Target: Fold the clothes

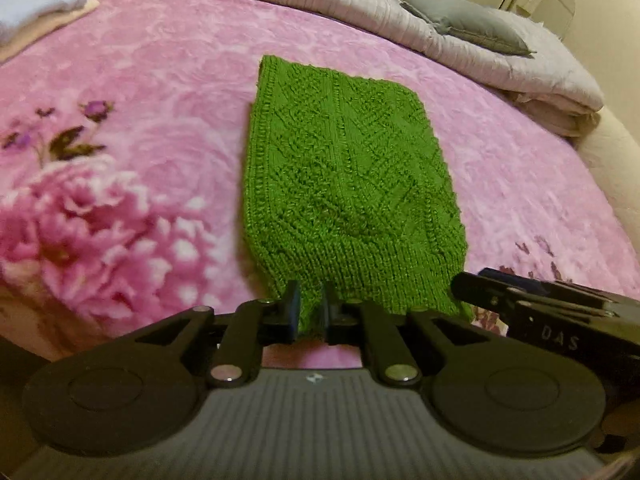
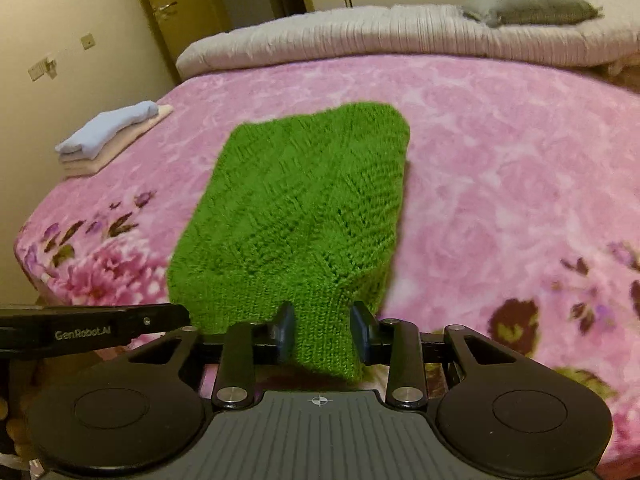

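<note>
The near edge of the green cable-knit garment (image 1: 344, 168) is pinched by both the left hand-held gripper (image 1: 311, 312) and right hand-held gripper (image 2: 323, 334); uneven lifting could skew the fold on the pink floral bed (image 1: 140, 80).

A pink floral plush blanket (image 2: 500, 168) covers the bed. At its far edge lies a folded pale quilted comforter (image 2: 400, 36), with a small grey pillow (image 2: 528, 9) resting on top of it.
</note>
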Motion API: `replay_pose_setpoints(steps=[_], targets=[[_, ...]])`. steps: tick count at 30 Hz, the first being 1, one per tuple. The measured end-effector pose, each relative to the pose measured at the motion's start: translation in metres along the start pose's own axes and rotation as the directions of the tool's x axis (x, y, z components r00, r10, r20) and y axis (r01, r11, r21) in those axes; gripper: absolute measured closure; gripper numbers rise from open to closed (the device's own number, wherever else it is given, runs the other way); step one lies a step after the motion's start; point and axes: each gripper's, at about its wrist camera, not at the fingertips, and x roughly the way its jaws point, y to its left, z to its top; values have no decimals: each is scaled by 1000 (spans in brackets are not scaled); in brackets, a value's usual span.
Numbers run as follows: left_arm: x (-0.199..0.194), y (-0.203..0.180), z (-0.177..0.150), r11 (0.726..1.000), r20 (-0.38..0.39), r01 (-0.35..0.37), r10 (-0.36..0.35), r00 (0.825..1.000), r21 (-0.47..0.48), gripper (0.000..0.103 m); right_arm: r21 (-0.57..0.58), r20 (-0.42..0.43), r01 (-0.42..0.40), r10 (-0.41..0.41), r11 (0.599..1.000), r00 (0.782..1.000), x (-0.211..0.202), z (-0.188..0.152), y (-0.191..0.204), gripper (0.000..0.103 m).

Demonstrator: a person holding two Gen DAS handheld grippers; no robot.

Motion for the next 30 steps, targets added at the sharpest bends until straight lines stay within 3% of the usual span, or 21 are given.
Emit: replay_pose_setpoints(steps=[7, 15, 24, 30], targets=[[-20, -16, -7, 995, -9, -84, 84, 996, 56, 81, 65, -26, 11, -9, 998, 1000, -17, -9, 6, 57], [-41, -23, -12, 989, 20, -122, 121, 992, 79, 74, 72, 1, 53, -54, 996, 999, -38, -11, 10, 52], [-44, -18, -10, 994, 30, -65, 63, 998, 89, 74, 55, 6, 51, -52, 997, 999, -40, -9, 10, 50], [-24, 3, 25, 994, 55, 31, -37, 998, 103, 75, 29, 6, 35, -35, 999, 999, -16, 20, -7, 50]])
